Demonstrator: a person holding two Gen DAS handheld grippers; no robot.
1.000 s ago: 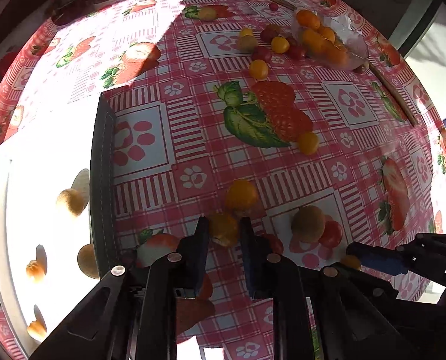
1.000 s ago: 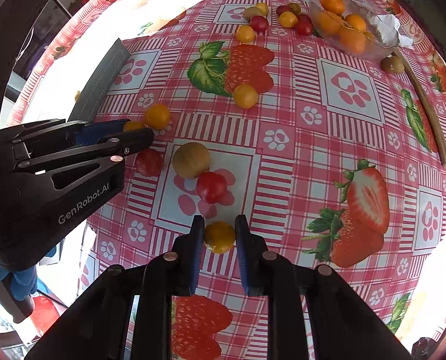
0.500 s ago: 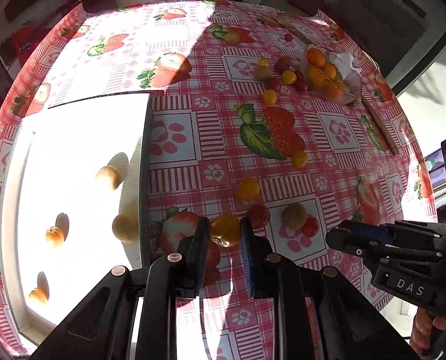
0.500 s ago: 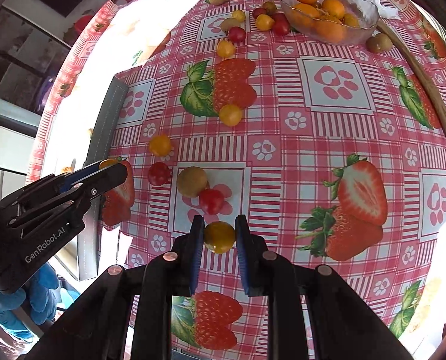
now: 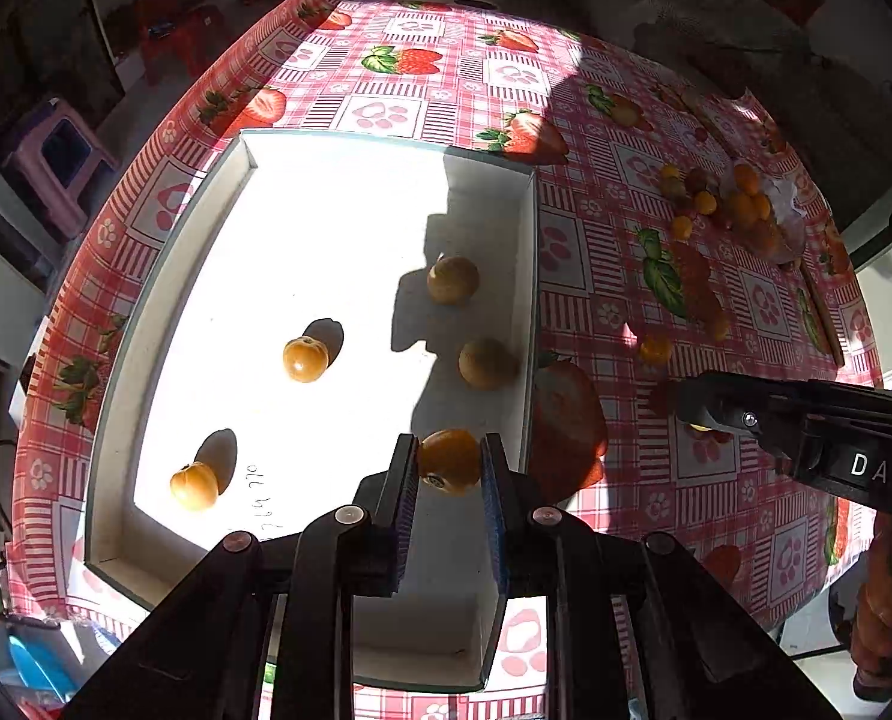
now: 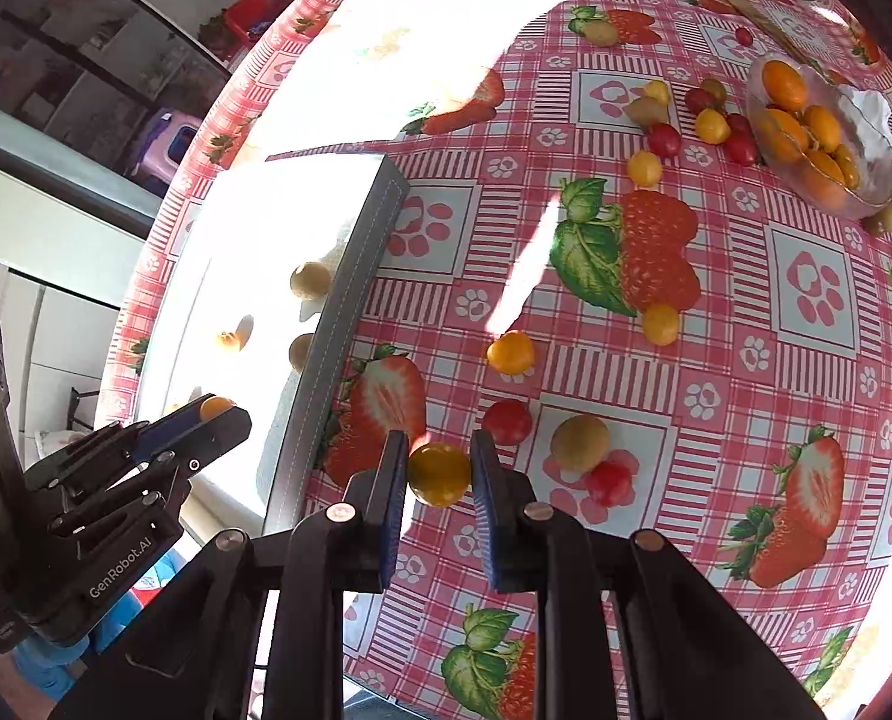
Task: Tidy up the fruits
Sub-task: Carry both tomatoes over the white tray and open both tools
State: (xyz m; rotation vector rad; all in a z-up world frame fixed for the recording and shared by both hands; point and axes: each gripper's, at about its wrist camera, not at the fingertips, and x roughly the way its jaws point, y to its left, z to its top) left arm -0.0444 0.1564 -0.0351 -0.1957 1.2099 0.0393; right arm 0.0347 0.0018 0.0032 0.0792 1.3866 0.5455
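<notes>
Much of the white tray's (image 5: 164, 324) floor is washed out by hard sunlight in the right wrist view, so only a few pale fruits show there beside its grey stitched side wall. From the left wrist, the near corner of the tray is hidden behind the left tongs (image 5: 449, 468), which are clenched on an orange fruit (image 5: 446, 459) held above the tray's near right part. Four more fruits lie on the tray floor: two brownish ones close to the right wall and two orange ones further left, each throwing a dark shadow. Some handwriting on the tray floor is too small to read.

The right tongs (image 6: 440, 474) are clenched on a yellow-orange fruit (image 6: 439, 474) above the tabletop (image 6: 806, 276), just right of the tray's wall. In the left wrist view those tongs come in from the right edge, and their tips are in shade. A hand holding them is cut off at the frame's lower right.

The tabletop wears a pink checked cloth printed with strawberries and paw marks. Loose red, yellow and brownish fruits are scattered over it, and a clear bowl (image 6: 866, 186) of orange fruits stands at the far right. Beyond the tabletop the room is dark; a purple stool (image 5: 62, 156) is visible at the left.
</notes>
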